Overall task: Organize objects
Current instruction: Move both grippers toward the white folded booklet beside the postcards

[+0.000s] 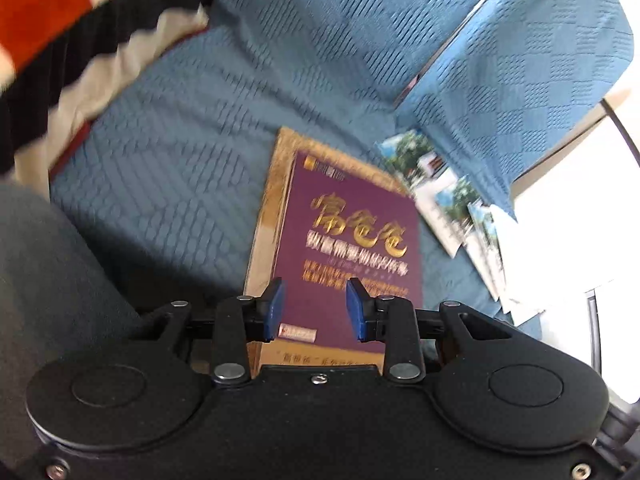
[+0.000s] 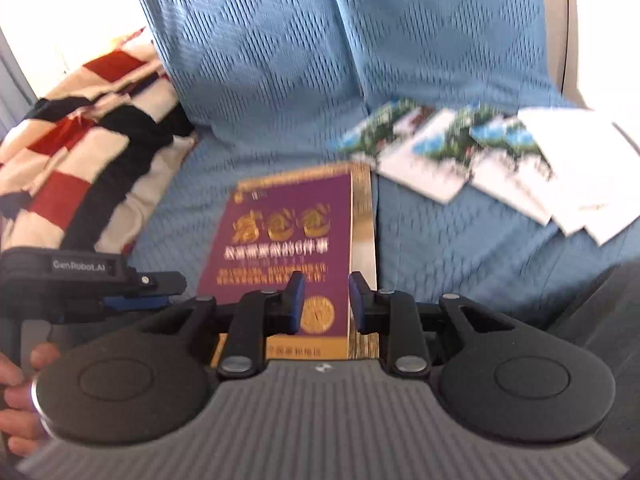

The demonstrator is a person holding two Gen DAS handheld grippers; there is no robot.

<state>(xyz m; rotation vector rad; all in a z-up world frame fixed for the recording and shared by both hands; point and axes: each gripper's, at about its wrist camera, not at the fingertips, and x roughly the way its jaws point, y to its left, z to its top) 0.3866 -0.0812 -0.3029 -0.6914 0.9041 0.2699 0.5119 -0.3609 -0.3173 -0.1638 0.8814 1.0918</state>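
Below, both grippers hover with fingers slightly spread, pinching nothing: left gripper (image 1: 315, 307), right gripper (image 2: 326, 301). Purple book (image 2: 280, 256) lies flat on the blue sofa cover (image 2: 256, 80) just beyond the fingertips; leaflets (image 2: 480, 160) fan out to their right, striped blanket (image 2: 80, 152) left.

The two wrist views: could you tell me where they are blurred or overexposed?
Left wrist view: purple book lettering smeared, photo cards blurred, right edge blown white. Right wrist view: the cards smeared, top-left corner washed out, striped blanket soft.
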